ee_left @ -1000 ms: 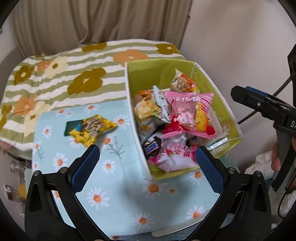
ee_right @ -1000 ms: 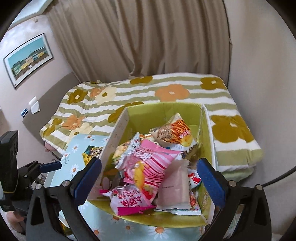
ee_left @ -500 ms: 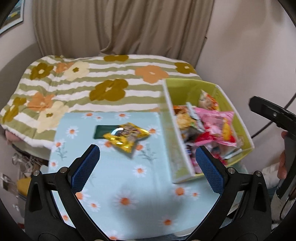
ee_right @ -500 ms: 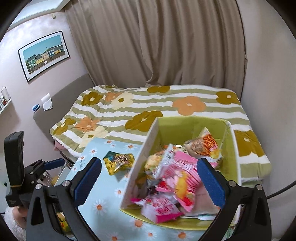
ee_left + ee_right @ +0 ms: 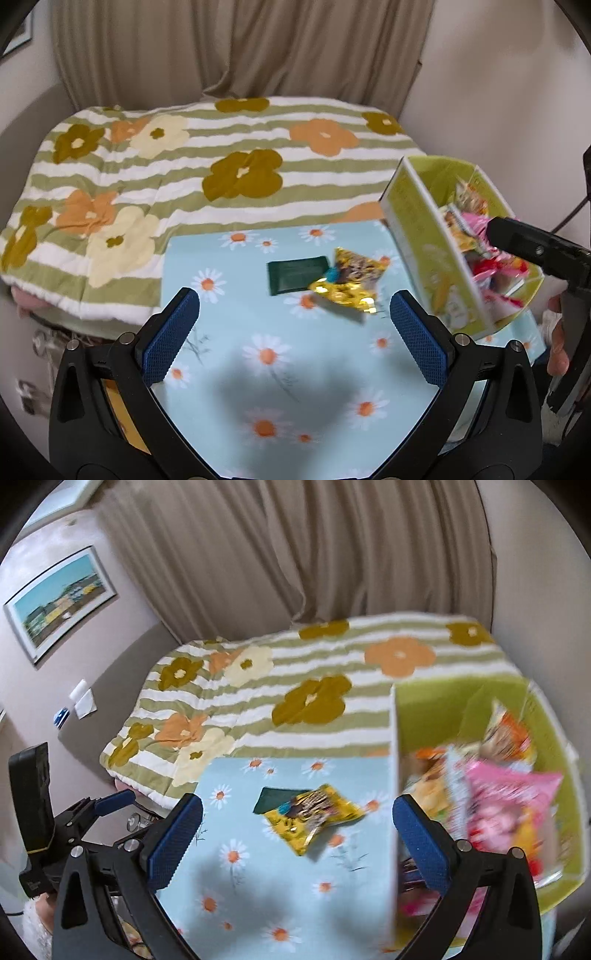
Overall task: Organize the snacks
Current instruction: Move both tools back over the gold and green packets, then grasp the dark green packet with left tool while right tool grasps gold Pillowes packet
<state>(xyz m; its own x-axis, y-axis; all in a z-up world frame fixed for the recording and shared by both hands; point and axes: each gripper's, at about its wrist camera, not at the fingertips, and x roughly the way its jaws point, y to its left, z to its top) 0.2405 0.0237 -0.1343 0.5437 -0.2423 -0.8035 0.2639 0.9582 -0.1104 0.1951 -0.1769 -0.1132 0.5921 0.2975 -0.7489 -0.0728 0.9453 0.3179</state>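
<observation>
A yellow snack packet (image 5: 349, 284) lies on the daisy-print table (image 5: 258, 387), partly over a dark green flat packet (image 5: 291, 275). Both also show in the right wrist view, the yellow packet (image 5: 314, 818) over the green one (image 5: 275, 797). A green box (image 5: 428, 251) at the table's right holds several snack bags; it fills the right of the right wrist view (image 5: 476, 701). My left gripper (image 5: 293, 332) is open and empty, just short of the yellow packet. My right gripper (image 5: 295, 838) is open and empty, above the yellow packet and the box's near wall.
A bed with a striped flower quilt (image 5: 184, 162) lies behind the table, curtains and walls beyond. The right gripper's body (image 5: 535, 254) shows at the right edge of the left wrist view. The left gripper's body (image 5: 55, 823) shows at the left of the right wrist view.
Both grippers have swung left, away from over the box toward the yellow packet on the table. The box now sits at the right of both views. Both jaws stay open.
</observation>
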